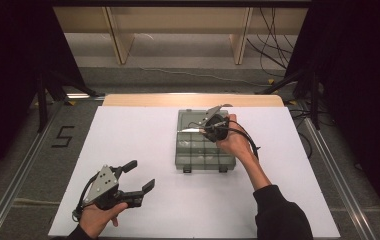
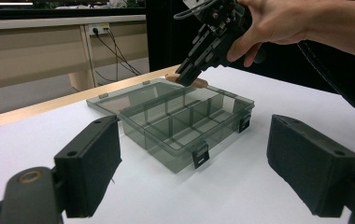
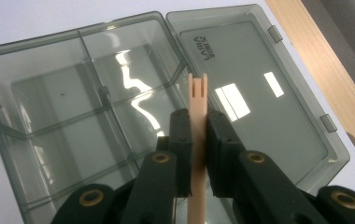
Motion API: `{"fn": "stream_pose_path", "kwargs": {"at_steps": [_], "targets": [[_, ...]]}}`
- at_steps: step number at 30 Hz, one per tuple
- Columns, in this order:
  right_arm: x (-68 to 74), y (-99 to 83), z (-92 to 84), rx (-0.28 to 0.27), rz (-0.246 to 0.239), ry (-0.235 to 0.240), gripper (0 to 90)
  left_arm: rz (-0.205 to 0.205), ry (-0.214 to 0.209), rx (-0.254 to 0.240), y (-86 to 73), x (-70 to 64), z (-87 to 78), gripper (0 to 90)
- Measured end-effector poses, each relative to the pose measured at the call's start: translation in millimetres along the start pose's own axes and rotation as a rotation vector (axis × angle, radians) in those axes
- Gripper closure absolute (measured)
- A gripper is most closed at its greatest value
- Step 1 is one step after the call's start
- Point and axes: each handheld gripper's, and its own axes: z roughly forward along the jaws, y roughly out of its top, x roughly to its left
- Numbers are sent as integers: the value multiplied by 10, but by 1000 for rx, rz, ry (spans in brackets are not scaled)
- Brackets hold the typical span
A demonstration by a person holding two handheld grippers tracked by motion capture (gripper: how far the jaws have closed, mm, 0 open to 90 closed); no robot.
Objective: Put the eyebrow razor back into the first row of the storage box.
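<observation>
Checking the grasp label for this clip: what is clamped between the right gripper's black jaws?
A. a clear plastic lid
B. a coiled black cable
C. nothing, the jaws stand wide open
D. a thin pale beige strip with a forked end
D: in the right gripper view, the right gripper is shut on the thin pale beige strip with a forked end, held above the open smoky-grey transparent plastic compartment box.

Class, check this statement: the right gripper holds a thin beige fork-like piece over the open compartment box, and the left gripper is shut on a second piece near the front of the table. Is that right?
Not quite. The left gripper is open and holds nothing; the left gripper view shows its jaws wide apart over bare table. The rest stands: in the right gripper view the right gripper is shut on the beige piece over the open compartment box.
</observation>
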Motion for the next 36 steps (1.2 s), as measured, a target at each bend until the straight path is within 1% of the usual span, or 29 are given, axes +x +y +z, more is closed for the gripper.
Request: {"fn": "stream_pose_path", "kwargs": {"at_steps": [3,4,10,12,14,18,23,24,28,31,32,33,34,35,36], "targets": [[-5,-13,12,10,8,0,822,0,0,0,0,0,-1,174],[-12,-18,26,4,6,-1,822,1,0,0,1,2,-2,174],[6,-35,95,29,11,2,822,0,0,0,0,0,-2,174],[-1,-37,104,25,7,-2,822,0,0,1,0,1,-2,174],[9,-42,126,27,15,-7,821,1,0,0,1,4,-3,174],[15,-55,164,38,12,-2,820,0,0,0,1,2,-3,174],[15,-80,199,43,17,-6,819,1,0,0,1,2,-3,174],[12,-83,200,48,21,0,819,1,0,0,1,2,-3,174],[11,-103,228,52,25,3,815,0,0,0,1,1,-2,174],[17,-115,254,62,26,7,784,0,0,-1,1,1,-3,174],[24,-110,258,59,33,3,747,0,0,-1,2,1,-3,173],[24,-110,258,59,33,3,747,0,0,-1,1,1,-3,173],[21,-102,249,60,38,9,719,1,0,0,1,2,-2,174],[24,-95,244,57,44,3,684,0,0,-1,1,1,-2,174],[28,-86,231,62,57,6,650,0,0,-1,1,1,-3,174]]}}
